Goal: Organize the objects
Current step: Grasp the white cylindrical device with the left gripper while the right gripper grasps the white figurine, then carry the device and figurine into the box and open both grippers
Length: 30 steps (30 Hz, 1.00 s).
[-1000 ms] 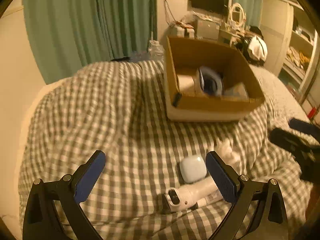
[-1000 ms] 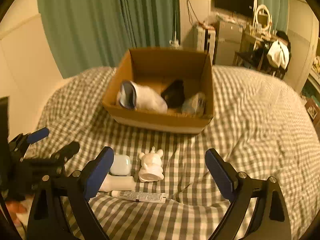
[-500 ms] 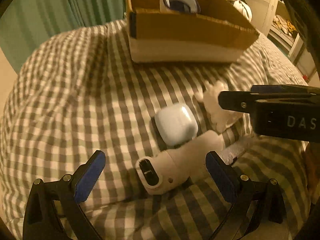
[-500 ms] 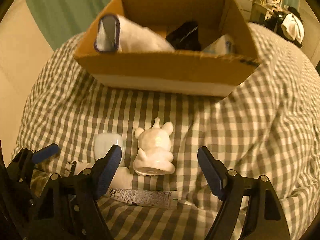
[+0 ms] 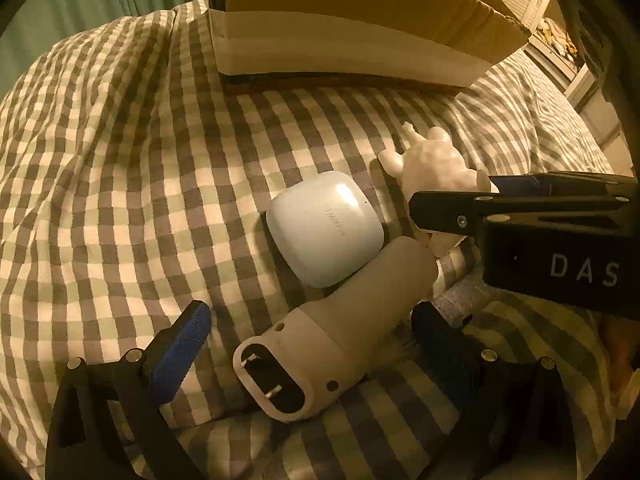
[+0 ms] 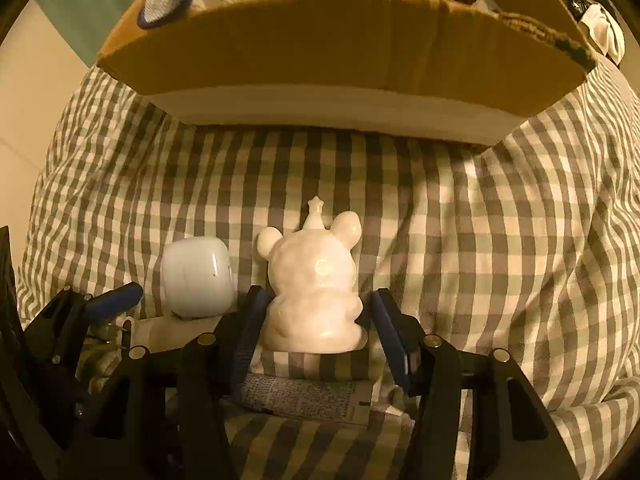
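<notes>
Figurine [image 6: 316,292] between parted right hand-held gripper [image 6: 316,320] pads, seemingly untouched, left hand-held gripper [image 5: 312,344] wide open

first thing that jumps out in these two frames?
The white bear figurine, upright on the checked bedspread, bracketed by the open right claw. Left of it lie an earbud case and a grey plug-in device, the latter between the left claw's open fingers. A cardboard box looms behind.
</notes>
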Each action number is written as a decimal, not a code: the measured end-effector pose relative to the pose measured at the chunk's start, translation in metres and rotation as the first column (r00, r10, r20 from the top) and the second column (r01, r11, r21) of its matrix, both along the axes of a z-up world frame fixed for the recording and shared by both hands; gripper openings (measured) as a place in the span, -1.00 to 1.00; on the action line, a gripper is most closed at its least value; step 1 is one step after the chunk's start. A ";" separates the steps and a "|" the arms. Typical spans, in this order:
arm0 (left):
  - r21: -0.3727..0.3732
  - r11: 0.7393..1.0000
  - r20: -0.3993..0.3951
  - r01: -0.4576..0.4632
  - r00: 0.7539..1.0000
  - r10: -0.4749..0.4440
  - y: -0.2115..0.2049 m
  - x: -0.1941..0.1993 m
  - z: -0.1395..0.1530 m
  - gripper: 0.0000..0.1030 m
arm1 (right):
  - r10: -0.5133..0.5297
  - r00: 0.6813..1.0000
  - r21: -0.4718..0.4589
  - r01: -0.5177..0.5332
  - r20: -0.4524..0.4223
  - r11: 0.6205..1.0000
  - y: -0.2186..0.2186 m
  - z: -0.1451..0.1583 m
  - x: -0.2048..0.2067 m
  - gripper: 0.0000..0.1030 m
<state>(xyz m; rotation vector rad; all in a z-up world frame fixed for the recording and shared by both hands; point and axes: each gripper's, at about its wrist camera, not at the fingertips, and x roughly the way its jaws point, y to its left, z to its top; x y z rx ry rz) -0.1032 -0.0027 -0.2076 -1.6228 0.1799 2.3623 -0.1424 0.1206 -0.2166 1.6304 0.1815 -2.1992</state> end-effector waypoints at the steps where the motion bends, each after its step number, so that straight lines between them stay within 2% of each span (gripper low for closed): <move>1: -0.002 1.000 -0.002 0.002 1.000 -0.002 0.001 0.000 0.000 0.99 | 0.001 1.000 0.003 -0.001 0.001 1.000 -0.001 -0.001 0.000 0.05; 6: 0.028 0.999 -0.030 0.036 0.999 -0.035 0.003 0.008 0.006 0.58 | -0.021 1.000 -0.016 0.020 -0.017 1.000 -0.003 0.003 0.000 -0.04; 10: 0.029 0.998 -0.042 0.049 0.998 -0.048 0.005 0.013 0.010 0.38 | -0.049 0.998 -0.041 0.048 -0.034 0.998 0.003 0.008 0.000 -0.04; 12: 0.037 0.998 -0.051 0.056 0.997 -0.055 0.004 0.017 0.014 0.17 | -0.052 0.997 -0.039 0.050 -0.050 0.998 0.003 0.011 0.003 -0.04; 15: 0.040 0.997 -0.066 0.073 0.995 -0.070 0.005 0.023 0.021 0.01 | -0.059 0.994 -0.036 0.056 -0.091 0.998 0.006 0.021 0.013 -0.04; 20: 0.018 0.997 -0.102 0.080 0.992 -0.077 0.007 0.038 0.034 -0.04 | -0.062 0.986 -0.025 0.059 -0.152 0.998 0.006 0.036 0.027 -0.04; 30: 0.061 0.997 -0.181 0.036 0.983 -0.024 -0.009 0.054 0.078 -0.04 | -0.125 0.972 -0.087 0.109 -0.200 0.990 0.031 0.065 0.030 -0.04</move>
